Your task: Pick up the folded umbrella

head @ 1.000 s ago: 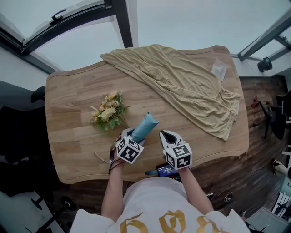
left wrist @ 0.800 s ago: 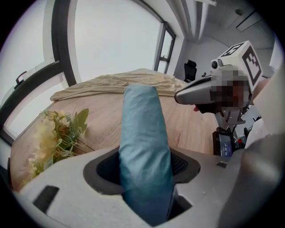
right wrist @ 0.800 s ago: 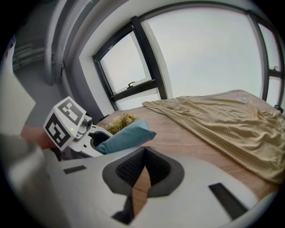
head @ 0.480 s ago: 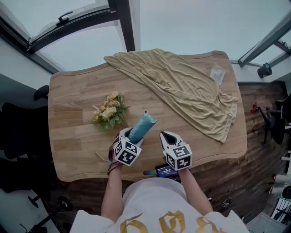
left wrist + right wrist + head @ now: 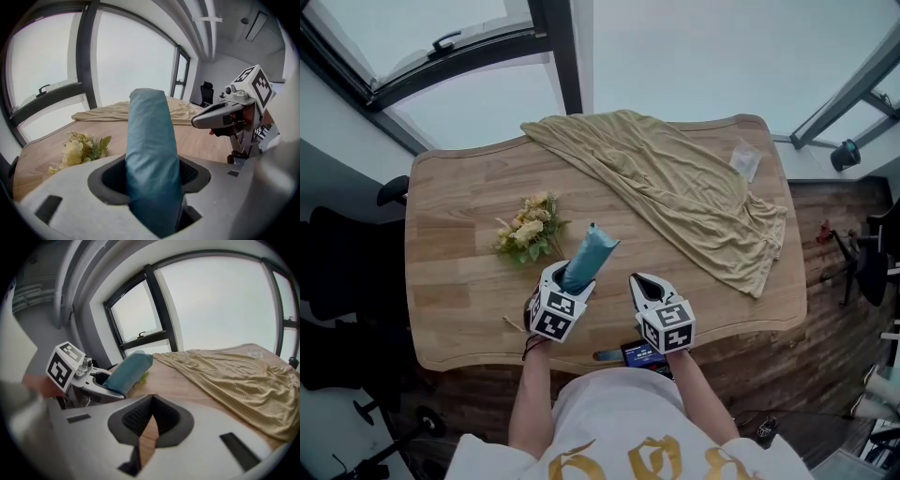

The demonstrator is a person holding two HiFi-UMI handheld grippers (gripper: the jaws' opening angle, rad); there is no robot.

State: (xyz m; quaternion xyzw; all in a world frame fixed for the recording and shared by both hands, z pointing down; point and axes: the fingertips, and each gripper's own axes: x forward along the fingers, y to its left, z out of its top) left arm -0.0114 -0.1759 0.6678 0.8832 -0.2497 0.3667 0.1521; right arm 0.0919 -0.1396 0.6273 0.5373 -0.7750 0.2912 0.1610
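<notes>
The folded umbrella [image 5: 587, 259] is a teal fabric roll. My left gripper [image 5: 565, 281] is shut on it and holds it above the wooden table [image 5: 459, 253], tip pointing up and away. In the left gripper view the umbrella [image 5: 149, 159] fills the gap between the jaws. My right gripper [image 5: 645, 285] hovers beside it to the right, shut with nothing in it; its jaws [image 5: 151, 423] nearly touch. From the right gripper view the umbrella [image 5: 127, 371] and the left gripper [image 5: 101, 379] show at the left.
A small bunch of artificial flowers [image 5: 527, 231] lies left of the umbrella. A tan cloth [image 5: 684, 187] drapes over the table's back and right, with a clear plastic bag [image 5: 744, 158] near its far corner. A dark phone-like device [image 5: 642, 353] sits below the right gripper.
The left gripper has lifted the umbrella slightly and tilted it more upright. The head view has shifted a little; the right gripper stays put.
</notes>
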